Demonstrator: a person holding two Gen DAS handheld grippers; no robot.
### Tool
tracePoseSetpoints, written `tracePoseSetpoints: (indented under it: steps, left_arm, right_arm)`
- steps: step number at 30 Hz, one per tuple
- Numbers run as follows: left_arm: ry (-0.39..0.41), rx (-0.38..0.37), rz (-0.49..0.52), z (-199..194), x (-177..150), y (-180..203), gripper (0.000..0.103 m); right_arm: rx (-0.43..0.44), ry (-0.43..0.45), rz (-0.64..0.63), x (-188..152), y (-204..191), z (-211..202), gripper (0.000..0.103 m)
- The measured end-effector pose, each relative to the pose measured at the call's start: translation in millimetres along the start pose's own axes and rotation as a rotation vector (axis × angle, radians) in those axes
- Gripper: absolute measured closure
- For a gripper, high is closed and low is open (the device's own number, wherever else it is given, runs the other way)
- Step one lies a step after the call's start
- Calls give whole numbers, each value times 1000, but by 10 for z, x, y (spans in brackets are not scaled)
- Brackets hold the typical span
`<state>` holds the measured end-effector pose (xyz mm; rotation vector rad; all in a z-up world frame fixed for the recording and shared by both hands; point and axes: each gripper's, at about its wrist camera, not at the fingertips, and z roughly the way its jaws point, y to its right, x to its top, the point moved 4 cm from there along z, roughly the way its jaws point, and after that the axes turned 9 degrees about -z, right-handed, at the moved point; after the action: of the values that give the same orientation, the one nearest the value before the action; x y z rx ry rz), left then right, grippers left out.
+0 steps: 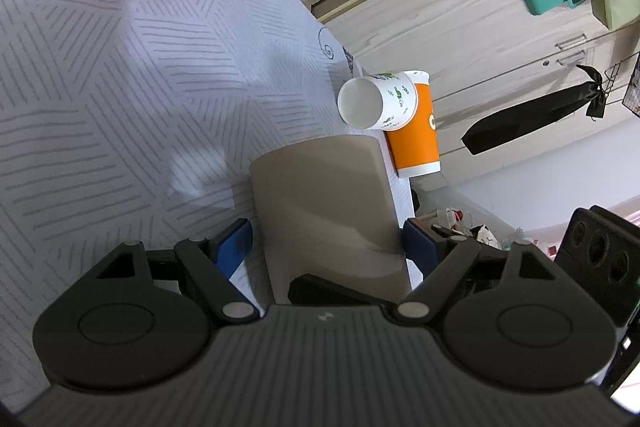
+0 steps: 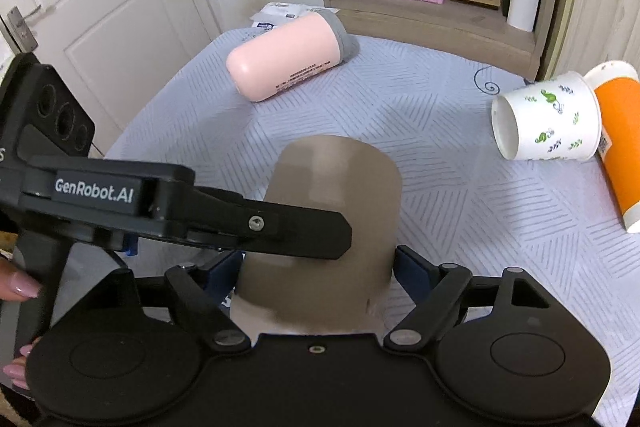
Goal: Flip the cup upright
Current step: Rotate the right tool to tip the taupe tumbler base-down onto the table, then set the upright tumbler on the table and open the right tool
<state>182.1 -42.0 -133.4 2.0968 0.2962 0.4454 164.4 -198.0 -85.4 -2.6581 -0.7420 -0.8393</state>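
The cup (image 2: pixel 340 187) is brown and plain. From my right claw (image 2: pixel 320 251) I see its closed base as the far end, so the base points away from this claw and the long axis runs forward along the two fingers. The mouth end is near the claw body and is hidden there. The cup sits between the blue pads (image 2: pixel 412 267) of the right claw, one pad against each side, so this claw pinches it.

My left claw (image 1: pixel 326 227) comes in from the left side and crosses the right one. From its camera the cup (image 1: pixel 320 195) also stands between the two pads (image 1: pixel 236 247), which lie against its sides, so the left claw pinches the same cup. In the right view one black finger (image 2: pixel 304 227) of the left claw lies across the near side of the cup.

I cannot tell if the cup rests on the cloth (image 2: pixel 440 211) or is lifted a little over it.

Behind the cup, a pink bottle (image 2: pixel 288 63) lies on its side on the cloth. To the right, well apart from the cup, a paper cup (image 2: pixel 548 119) lies on its side with its mouth toward the left, touching an orange cup (image 2: pixel 620 155) that also lies down.
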Motion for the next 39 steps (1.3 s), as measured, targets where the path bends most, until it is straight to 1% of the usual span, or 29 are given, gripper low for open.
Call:
tracePoseSetpoints:
  steps: [4, 8, 12, 15, 18, 19, 21, 24, 30, 32, 34, 39]
  left_arm:
    - [29, 6, 79, 3, -47, 70, 20]
    - [64, 16, 163, -29, -111, 134, 20]
    - [76, 16, 232, -72, -162, 191, 21]
    - [95, 17, 285, -121, -217, 232, 21]
    - [97, 21, 306, -176, -271, 240, 21]
    - [95, 22, 309, -200, -279, 239, 21]
    - [86, 23, 305, -239, -285, 218, 21]
    - [94, 33, 332, -297, -333, 230, 21]
    - [159, 99, 448, -375, -437, 357, 22]
    - [171, 126, 469, -385, -444, 388, 22]
    - [180, 148, 482, -402, -432, 410, 22]
    - [201, 160, 519, -466, -366, 460, 26]
  right_arm:
    - [10, 39, 21, -56, 21, -21, 17]
    - [-6, 102, 7, -142, -16, -51, 17]
    - [-24, 163, -31, -231, -72, -103, 17]
    - [-44, 199, -82, -287, -132, -139, 17]
    - [-58, 238, -133, -355, -190, -175, 18]
    - [-58, 262, -146, -386, -208, -192, 19]
    - [-42, 313, -136, -431, -202, -228, 19]
    - [-42, 351, -158, -481, -254, -241, 20]
    - [-48, 379, -191, -450, -320, -244, 20]
    - [-45, 376, -201, -430, -329, -239, 20]
    - [-25, 373, -185, -420, -310, -229, 20]
    - [-31, 391, -183, -366, -318, -184, 20]
